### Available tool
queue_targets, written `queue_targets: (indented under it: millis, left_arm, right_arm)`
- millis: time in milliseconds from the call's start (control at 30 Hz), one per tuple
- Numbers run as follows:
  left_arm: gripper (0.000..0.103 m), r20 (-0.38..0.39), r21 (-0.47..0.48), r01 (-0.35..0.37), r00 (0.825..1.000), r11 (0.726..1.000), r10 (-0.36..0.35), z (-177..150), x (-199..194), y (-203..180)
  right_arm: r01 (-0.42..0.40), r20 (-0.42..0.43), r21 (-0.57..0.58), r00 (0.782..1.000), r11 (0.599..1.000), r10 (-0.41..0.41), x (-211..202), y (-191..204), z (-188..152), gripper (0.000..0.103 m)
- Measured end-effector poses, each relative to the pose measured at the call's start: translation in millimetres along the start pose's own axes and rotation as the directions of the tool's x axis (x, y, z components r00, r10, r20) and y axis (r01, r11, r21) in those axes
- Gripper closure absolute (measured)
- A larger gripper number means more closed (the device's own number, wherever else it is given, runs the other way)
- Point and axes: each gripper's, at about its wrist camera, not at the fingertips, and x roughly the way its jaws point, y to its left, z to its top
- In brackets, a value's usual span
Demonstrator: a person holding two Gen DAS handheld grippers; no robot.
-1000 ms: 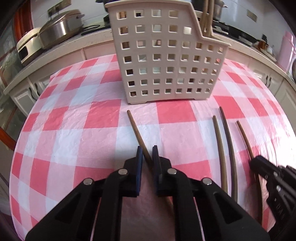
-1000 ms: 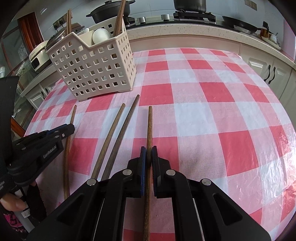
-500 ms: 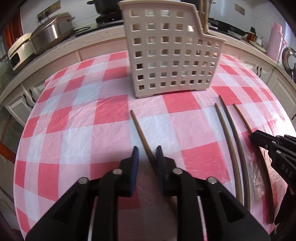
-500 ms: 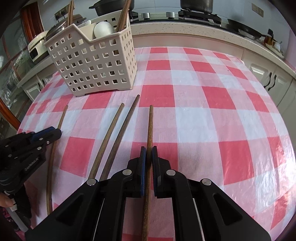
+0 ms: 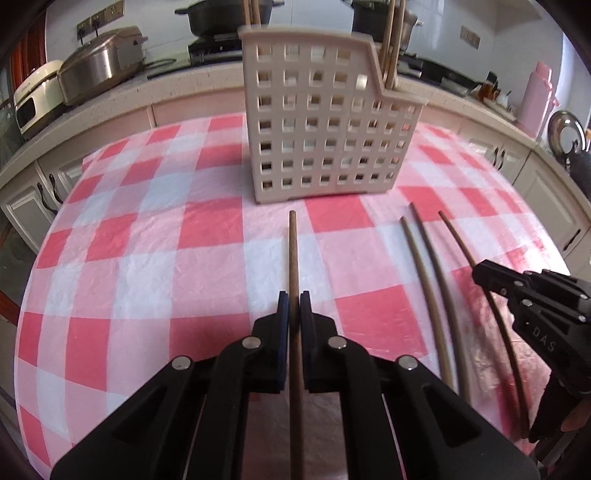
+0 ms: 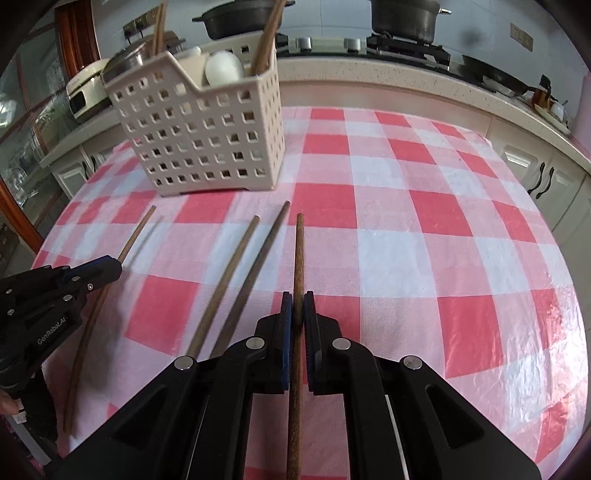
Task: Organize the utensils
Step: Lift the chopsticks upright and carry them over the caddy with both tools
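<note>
In the left wrist view my left gripper [image 5: 294, 301] has its jaws closing onto a brown wooden chopstick [image 5: 293, 251], and the pads press on it. The stick points straight ahead at the beige perforated utensil basket [image 5: 325, 129], its tip slightly off the cloth. In the right wrist view my right gripper [image 6: 297, 301] is shut on another brown chopstick [image 6: 300, 251]. Two loose chopsticks [image 6: 229, 277] lie side by side on the cloth between the grippers. The basket [image 6: 207, 147] holds upright chopsticks and a white spoon.
The red and white checked tablecloth [image 5: 147, 258] covers a round table. Behind it runs a counter with a silver cooker [image 5: 99, 62], black pots [image 6: 402, 14], a pan and a pink flask [image 5: 535, 99]. Cabinet doors ring the table's far side.
The left jaws opened a little, then closed on the chopstick, which now lines up straight between them and has lifted slightly. The right gripper keeps its grip and stays put.
</note>
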Motion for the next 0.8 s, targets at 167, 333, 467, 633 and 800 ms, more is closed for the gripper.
queue_targets:
  millis: [167, 333, 467, 633, 800]
  left_arm:
    - [0.097, 0.058, -0.012, 0.009, 0.998, 1.000, -0.009, 1.3, -26.5, 2.0]
    - [0.097, 0.124, -0.026, 0.018, 0.992, 1.000, -0.015, 1.1, -57.4, 4.8]
    - [0.097, 0.183, -0.024, 0.018, 0.983, 1.000, -0.014, -1.9, -84.4, 5.0]
    - [0.097, 0.247, -0.019, 0.015, 0.969, 1.000, -0.010, -6.0, -116.6, 4.7]
    - [0.097, 0.299, -0.011, 0.004, 0.954, 1.000, -0.001, -14.4, -142.4, 3.1]
  right_arm:
    - [-0.017, 0.061, 0.004, 0.998, 1.000, 0.016, -24.6, 3.9, 3.8, 0.096]
    - [-0.030, 0.121, 0.000, 0.992, 1.000, 0.030, -52.0, 9.4, 4.7, 0.096]
    - [-0.042, 0.171, 0.001, 0.984, 0.999, 0.041, -76.4, 14.3, 5.0, 0.096]
    - [-0.047, 0.221, -0.016, 0.974, 0.999, 0.050, -102.4, 21.7, 3.5, 0.096]
    - [-0.048, 0.256, -0.037, 0.965, 0.998, 0.056, -122.6, 28.5, -0.7, 0.096]
